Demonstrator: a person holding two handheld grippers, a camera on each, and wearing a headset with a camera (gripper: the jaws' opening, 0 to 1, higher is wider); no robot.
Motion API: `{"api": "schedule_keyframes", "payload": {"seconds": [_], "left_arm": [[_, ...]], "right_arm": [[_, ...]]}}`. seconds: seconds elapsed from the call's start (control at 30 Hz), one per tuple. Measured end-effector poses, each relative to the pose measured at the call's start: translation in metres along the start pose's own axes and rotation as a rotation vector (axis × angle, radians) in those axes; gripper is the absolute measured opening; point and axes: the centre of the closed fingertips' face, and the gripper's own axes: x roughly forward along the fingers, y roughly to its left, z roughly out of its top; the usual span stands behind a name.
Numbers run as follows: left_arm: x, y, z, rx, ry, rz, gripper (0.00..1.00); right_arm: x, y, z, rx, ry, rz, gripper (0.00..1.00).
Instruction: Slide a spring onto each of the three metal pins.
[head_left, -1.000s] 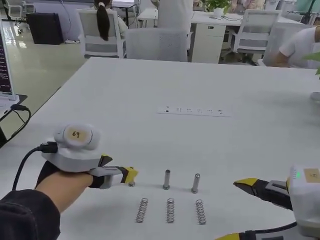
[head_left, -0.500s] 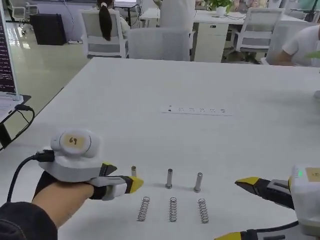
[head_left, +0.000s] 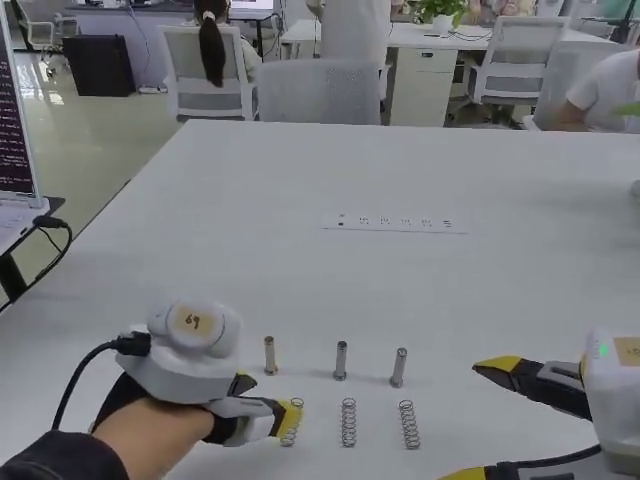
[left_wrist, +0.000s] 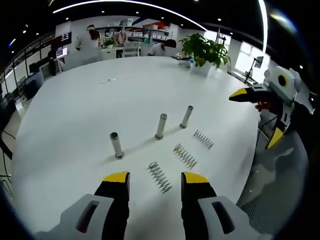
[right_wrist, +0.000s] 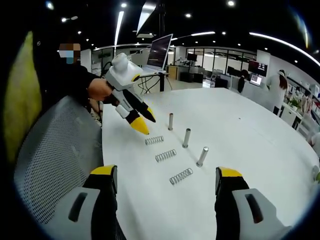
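Three short metal pins stand upright in a row on the white table: left pin (head_left: 270, 355), middle pin (head_left: 341, 360), right pin (head_left: 400, 367). In front of each lies a loose spring: left spring (head_left: 291, 432), middle spring (head_left: 348, 422), right spring (head_left: 409, 424). My left gripper (head_left: 290, 410) is open, low over the table, its yellow tips at the left spring (left_wrist: 160, 176), which lies just ahead between the jaws. My right gripper (head_left: 480, 422) stands open to the right of the row, holding nothing. In the right gripper view, the right spring (right_wrist: 180, 176) lies nearest.
A white power strip (head_left: 394, 222) lies flat further back on the table (head_left: 300, 200). Office chairs (head_left: 315, 90) and seated people are beyond the far edge. A black cable (head_left: 70, 385) trails from the left gripper. A potted plant (left_wrist: 204, 52) stands on the table far off.
My left gripper has moved from beside the left pin toward me and down to the left spring. The right gripper has stayed put.
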Motion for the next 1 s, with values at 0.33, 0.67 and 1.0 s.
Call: {"api": "schedule_keyframes", "payload": {"seconds": [0.33,0.67,1.0], "left_arm": [[0.016,-0.005,-0.017,0.08,0.077,0.011,0.31],[0.022,-0.002,-0.024,0.116,0.106,0.019,0.27],[0.018,0.011,-0.03,0.129,0.121,0.043,0.25]], "right_arm": [[0.001,0.001,0.0,0.001,0.001,0.007,0.79],[0.002,0.002,0.001,0.001,0.0,0.014,0.79],[0.002,0.002,0.0,0.004,0.001,0.012,0.79]]}}
